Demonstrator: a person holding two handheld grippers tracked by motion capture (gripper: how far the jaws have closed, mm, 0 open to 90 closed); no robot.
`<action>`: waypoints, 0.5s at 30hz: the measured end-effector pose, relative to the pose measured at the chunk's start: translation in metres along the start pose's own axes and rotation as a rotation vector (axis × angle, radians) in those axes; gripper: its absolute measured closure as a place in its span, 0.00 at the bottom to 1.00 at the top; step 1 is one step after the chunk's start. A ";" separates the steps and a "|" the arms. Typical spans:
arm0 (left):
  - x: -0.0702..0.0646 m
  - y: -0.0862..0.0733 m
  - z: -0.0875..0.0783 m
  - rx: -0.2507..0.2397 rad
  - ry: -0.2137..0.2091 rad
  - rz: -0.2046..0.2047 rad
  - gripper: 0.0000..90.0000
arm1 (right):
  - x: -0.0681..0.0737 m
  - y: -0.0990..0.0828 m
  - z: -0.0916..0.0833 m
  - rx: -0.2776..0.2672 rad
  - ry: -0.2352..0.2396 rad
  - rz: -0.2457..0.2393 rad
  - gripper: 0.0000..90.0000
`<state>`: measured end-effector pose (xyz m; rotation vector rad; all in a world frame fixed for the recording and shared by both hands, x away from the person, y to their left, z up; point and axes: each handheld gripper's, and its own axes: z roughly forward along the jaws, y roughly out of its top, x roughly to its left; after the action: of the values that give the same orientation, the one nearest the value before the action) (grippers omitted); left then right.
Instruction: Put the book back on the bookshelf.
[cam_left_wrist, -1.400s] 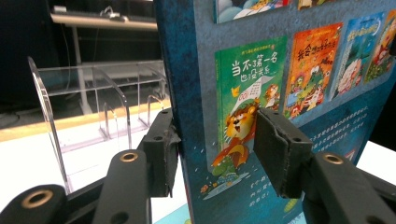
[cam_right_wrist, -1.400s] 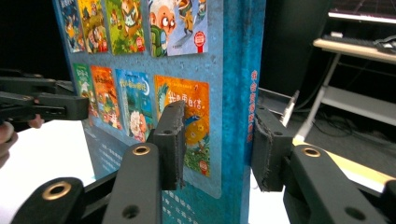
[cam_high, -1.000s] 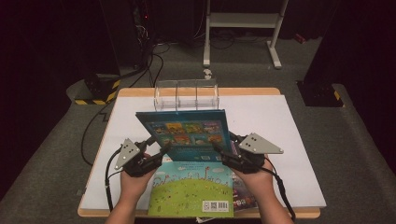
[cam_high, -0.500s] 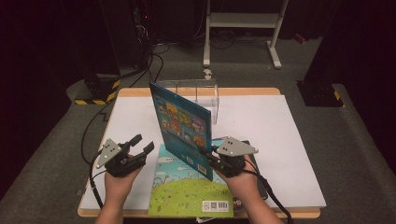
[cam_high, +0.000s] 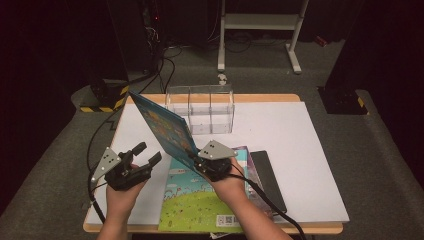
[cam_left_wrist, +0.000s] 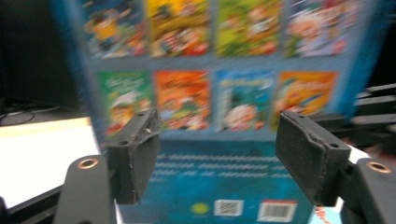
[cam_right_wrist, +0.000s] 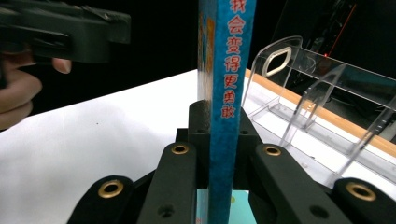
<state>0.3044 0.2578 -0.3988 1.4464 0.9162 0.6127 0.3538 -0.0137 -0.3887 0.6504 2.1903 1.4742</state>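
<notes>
A blue picture book (cam_high: 165, 127) stands upright over the table, tilted toward the back left. My right gripper (cam_high: 197, 161) is shut on its lower edge at the spine (cam_right_wrist: 229, 56), one jaw on each side of the book (cam_right_wrist: 219, 140). My left gripper (cam_high: 147, 154) hangs apart from the book on its left. Its jaws have just been opening and hold nothing. In the left gripper view the book's back cover (cam_left_wrist: 219, 93) stands beyond my open left gripper (cam_left_wrist: 217, 154).
A green-covered book (cam_high: 200, 200) lies flat at the front edge, over a purple one, with a black slab (cam_high: 267, 177) to their right. A clear divided rack (cam_high: 200, 107) stands at the back of the white table top (cam_high: 300, 140).
The left gripper has let go of the blue book and drawn away to the left. The right gripper has shut on it and swung it round, so that it now stands nearly edge-on.
</notes>
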 end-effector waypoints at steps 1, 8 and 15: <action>-0.003 0.002 -0.001 -0.005 -0.010 0.007 0.33 | 0.000 0.000 0.000 0.000 0.000 0.000 0.92; -0.022 0.013 -0.003 -0.029 -0.054 0.025 0.27 | 0.008 0.003 0.014 0.010 0.001 0.001 0.91; -0.026 0.021 -0.010 -0.082 -0.080 -0.028 0.23 | 0.026 0.007 0.020 0.013 0.020 -0.014 0.88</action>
<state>0.2858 0.2429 -0.3735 1.3725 0.8380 0.5620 0.3458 0.0189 -0.3918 0.6256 2.2162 1.4665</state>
